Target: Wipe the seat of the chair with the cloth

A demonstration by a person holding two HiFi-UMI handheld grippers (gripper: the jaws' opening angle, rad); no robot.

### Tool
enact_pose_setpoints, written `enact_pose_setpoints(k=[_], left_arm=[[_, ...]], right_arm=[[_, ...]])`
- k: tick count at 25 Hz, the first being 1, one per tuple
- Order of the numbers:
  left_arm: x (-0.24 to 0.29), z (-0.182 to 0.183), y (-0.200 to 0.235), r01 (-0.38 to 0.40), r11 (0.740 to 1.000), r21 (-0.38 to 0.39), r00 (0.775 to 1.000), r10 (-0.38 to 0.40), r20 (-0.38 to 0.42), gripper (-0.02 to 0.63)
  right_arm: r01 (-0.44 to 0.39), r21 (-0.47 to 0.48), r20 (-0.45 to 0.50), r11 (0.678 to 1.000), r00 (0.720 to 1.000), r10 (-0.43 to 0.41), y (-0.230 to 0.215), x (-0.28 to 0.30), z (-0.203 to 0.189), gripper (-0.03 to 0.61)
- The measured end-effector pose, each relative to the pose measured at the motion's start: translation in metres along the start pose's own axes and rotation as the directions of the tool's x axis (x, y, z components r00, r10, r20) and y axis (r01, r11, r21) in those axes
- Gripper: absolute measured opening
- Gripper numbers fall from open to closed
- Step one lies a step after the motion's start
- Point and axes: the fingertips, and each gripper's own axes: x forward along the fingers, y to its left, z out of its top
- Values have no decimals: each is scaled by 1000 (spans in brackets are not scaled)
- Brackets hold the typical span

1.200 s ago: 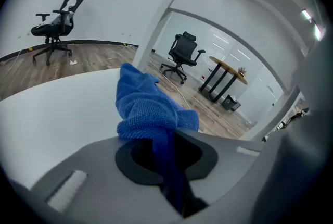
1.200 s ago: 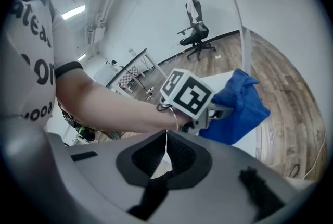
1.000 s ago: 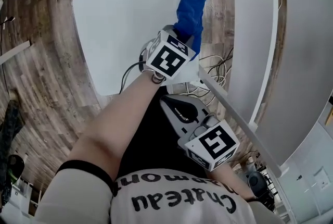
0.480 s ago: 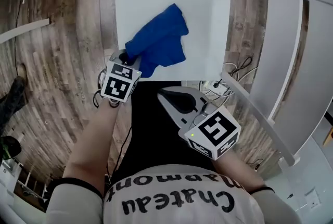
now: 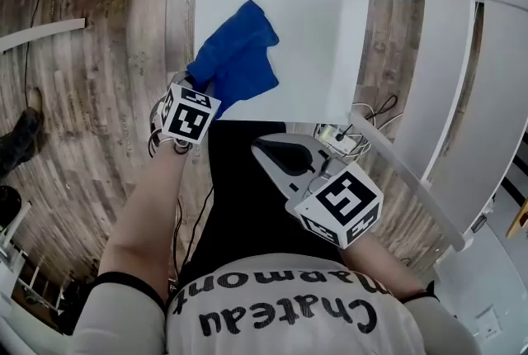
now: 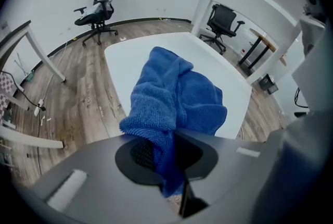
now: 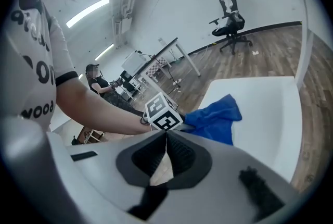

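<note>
We swept the crumpled blue cloth [image 5: 235, 60] leftward across the white square chair seat [image 5: 318, 23], with our left hand-held gripper [image 5: 201, 89] clamped on it. Our right hand-held gripper [image 5: 271, 150] stayed closed and empty, so wiping looked mid-pass.

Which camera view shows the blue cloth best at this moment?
The left gripper view: the blue cloth fills its centre, pinched between the left gripper's shut jaws and lying on the white seat. The head view shows it from above, smaller, on the seat's left side. The right gripper view shows only part, behind the marker cube.
</note>
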Motion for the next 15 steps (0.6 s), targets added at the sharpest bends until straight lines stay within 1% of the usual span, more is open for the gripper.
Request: enact_pose_setpoints(k=[3, 5, 8, 10, 11, 13, 15], left_arm=[[6, 14, -16, 7, 996, 89, 999, -3, -41, 49], [11, 31, -31, 27, 990, 137, 999, -20, -50, 49], [23, 60, -58, 62, 980, 187, 998, -55, -41, 49], [32, 82, -84, 105, 970, 221, 994, -102, -26, 49], [37, 95, -100, 138, 961, 240, 990, -138, -17, 51], [47, 119, -134, 200, 934, 295, 978, -209, -1, 52], [57, 138, -167, 234, 903, 361, 967, -253, 4, 52]], right_arm=[[39, 24, 24, 999, 999, -39, -12, -19, -6, 14], [72, 51, 44, 996, 996, -74, -22, -33, -6, 15], [119, 87, 66, 989, 990, -125, -36, -51, -11, 15], [149, 109, 77, 983, 985, -157, -45, -62, -16, 15], [166, 121, 82, 979, 981, -176, -49, -68, -18, 15], [201, 149, 98, 968, 971, -217, -58, -79, -22, 15], [225, 180, 117, 957, 962, -248, -63, -88, -26, 15]])
